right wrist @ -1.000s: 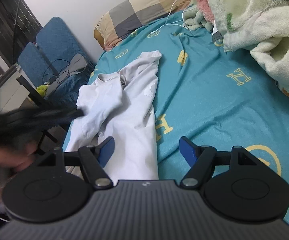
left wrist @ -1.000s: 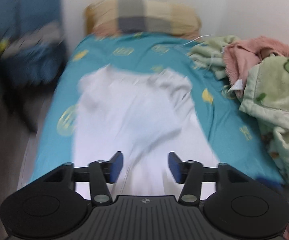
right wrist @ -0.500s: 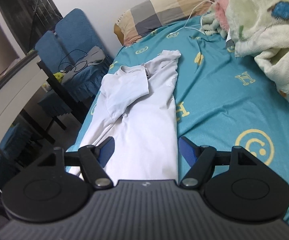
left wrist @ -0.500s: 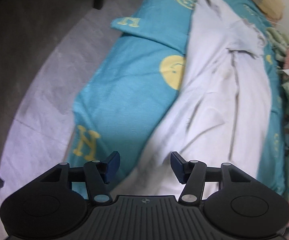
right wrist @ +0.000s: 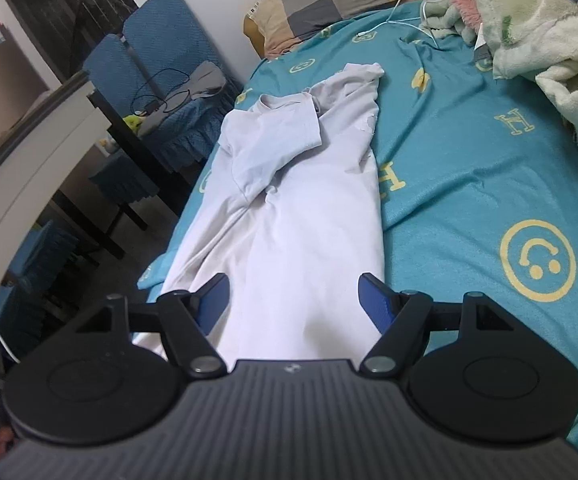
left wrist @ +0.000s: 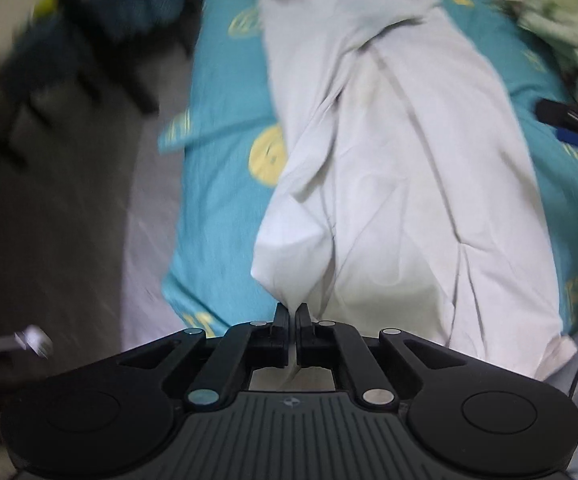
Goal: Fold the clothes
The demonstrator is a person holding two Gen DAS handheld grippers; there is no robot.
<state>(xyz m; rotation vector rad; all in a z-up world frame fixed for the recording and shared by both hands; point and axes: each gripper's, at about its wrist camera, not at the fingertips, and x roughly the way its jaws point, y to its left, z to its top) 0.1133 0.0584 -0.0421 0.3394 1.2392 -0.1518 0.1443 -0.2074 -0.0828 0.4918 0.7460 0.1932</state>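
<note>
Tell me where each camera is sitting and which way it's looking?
Left wrist: rides the left gripper, looking along the white shirt on the teal bed sheet; its fingers are closed on the shirt's near edge.
Right wrist: rides the right gripper, facing up the bed toward the checked pillow; its blue fingers are spread open over the shirt.
Shared: the shirt, the sheet, and the right gripper, seen blurred at the left view's right edge.

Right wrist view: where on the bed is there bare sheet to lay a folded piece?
Bare teal sheet lies between the white shirt and the fleece blankets. A smaller patch lies between the shirt's collar and the pillow, crossed by a white cable. The far right is crowded with blankets.
</note>
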